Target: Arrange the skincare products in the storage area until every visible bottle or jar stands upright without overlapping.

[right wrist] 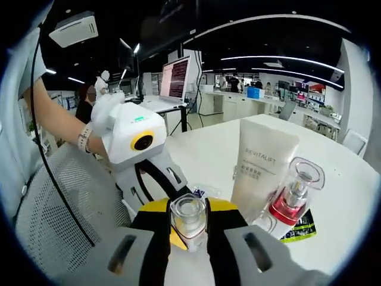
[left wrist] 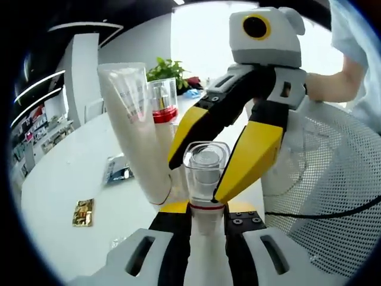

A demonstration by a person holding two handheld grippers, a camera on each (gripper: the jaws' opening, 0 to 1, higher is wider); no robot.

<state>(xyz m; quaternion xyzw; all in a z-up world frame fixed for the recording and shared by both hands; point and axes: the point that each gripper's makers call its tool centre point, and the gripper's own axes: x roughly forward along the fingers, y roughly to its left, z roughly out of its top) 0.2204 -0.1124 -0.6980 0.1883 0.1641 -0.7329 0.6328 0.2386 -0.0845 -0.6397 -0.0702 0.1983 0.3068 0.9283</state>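
Note:
A small white bottle with a clear square cap (left wrist: pixel 205 170) (right wrist: pixel 189 221) is held between both grippers, which face each other. My left gripper (left wrist: pixel 205 208) is shut on its white body. My right gripper (right wrist: pixel 189 214) is shut on the clear cap; in the left gripper view its yellow fingers (left wrist: pixel 253 152) reach down on both sides of the cap. A white tube (left wrist: pixel 136 131) (right wrist: pixel 262 164) stands on its cap on the white table (left wrist: pixel 65 179). Beside the tube stands a clear bottle with a red band (left wrist: pixel 163 104) (right wrist: pixel 293 199).
Flat sachets lie on the table: a gold one (left wrist: pixel 83 212), a foil one (left wrist: pixel 119 170) and a green-black one (right wrist: pixel 302 229). A white mesh chair (left wrist: pixel 336 179) (right wrist: pixel 56 202) stands close by. A person's arm (right wrist: pixel 56 119) holds the left gripper (right wrist: pixel 134 137).

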